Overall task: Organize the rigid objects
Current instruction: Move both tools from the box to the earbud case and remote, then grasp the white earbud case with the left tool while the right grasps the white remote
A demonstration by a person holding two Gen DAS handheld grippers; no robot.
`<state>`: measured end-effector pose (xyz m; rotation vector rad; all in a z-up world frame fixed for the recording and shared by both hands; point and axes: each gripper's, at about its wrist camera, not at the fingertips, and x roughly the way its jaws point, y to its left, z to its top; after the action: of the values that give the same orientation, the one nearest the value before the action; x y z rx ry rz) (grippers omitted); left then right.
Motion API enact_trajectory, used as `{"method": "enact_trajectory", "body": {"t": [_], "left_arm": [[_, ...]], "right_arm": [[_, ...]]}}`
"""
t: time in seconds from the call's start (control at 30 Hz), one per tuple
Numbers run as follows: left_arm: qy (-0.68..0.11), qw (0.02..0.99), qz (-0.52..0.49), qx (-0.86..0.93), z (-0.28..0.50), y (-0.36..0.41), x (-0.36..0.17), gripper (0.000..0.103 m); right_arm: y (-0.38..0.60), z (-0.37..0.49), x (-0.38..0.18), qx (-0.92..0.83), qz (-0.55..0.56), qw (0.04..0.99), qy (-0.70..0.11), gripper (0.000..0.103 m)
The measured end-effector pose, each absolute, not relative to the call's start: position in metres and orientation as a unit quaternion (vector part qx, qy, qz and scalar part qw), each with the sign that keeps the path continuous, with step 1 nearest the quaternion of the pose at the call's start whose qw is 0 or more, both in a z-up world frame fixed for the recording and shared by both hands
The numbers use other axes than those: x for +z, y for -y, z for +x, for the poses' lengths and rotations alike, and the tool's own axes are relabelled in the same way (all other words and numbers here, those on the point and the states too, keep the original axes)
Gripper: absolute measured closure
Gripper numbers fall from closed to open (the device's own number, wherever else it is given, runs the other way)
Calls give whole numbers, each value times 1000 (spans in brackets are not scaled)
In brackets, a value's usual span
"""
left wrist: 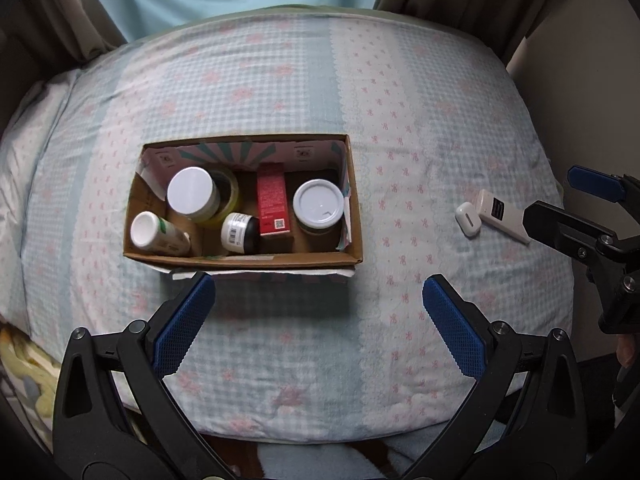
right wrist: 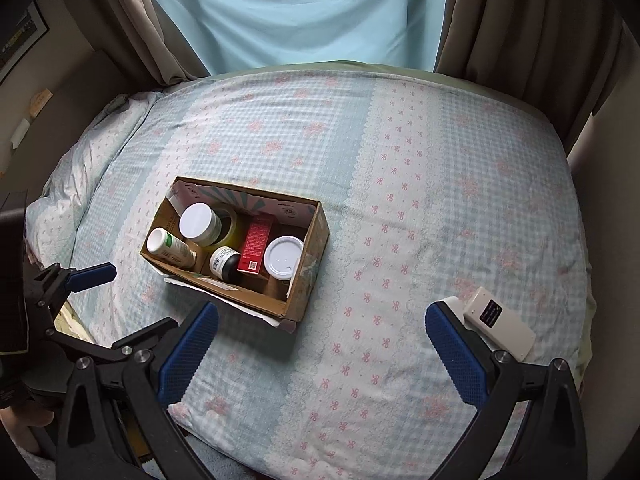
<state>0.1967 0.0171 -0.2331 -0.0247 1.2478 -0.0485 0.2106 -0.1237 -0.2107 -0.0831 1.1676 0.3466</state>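
While both grippers are hovering over the bed, nothing is being held.
Box: cardboard box [left wrist: 280, 259] is sitting open-topped on the checked bedspread [left wrist: 280, 80], left of centre.
Box contents: white-lid jar [left wrist: 193, 194] is standing on a tape roll [left wrist: 228, 188] at back left; white bottle [left wrist: 158, 234] is lying tilted at front left; dark bottle with barcode label [left wrist: 240, 233] is leaning in the middle; red carton [left wrist: 273, 200] is standing just right of it; wide jar with white lid [left wrist: 319, 206] is standing at the right end.
Outside box: white earbud case [left wrist: 468, 214] and white device with dark label [left wrist: 500, 214] are lying touching, well right of the box.
Left gripper [left wrist: 319, 300]: jaws are spreading wide, empty, just before the box's near wall.
Right gripper [right wrist: 322, 328]: jaws are spreading wide, empty; right finger is sitting just beside the two white items.
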Motion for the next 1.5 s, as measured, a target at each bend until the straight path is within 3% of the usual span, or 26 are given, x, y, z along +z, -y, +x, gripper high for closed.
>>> {"method": "enact_trajectory", "body": {"t": [0.3,0.87,0.97,1.17,1.37,1.5], "left_arm": [[-602,796,-60,17,231,64,-272,0],[-685,722,-97,3,284,199,-427,0],[-693,714,-96,4,289,211,-446,0],[-709,698,-100,15,296,222,-473,0],[-717,687,-114,24,299,227,-488,0],[-721,684,-109,26,305,236,-494,0]], "right_arm": [[218,251,-233,226,-144,796,-542,0],[326,266,-407,310,-266,712,-571,1],[327,270,-433,318,-275,695,-584,11],[325,278,-463,333,-278,685,-585,21],[328,278,-472,328,-280,698,-572,43],[332,280,-470,330,-272,701,-571,46]]}}
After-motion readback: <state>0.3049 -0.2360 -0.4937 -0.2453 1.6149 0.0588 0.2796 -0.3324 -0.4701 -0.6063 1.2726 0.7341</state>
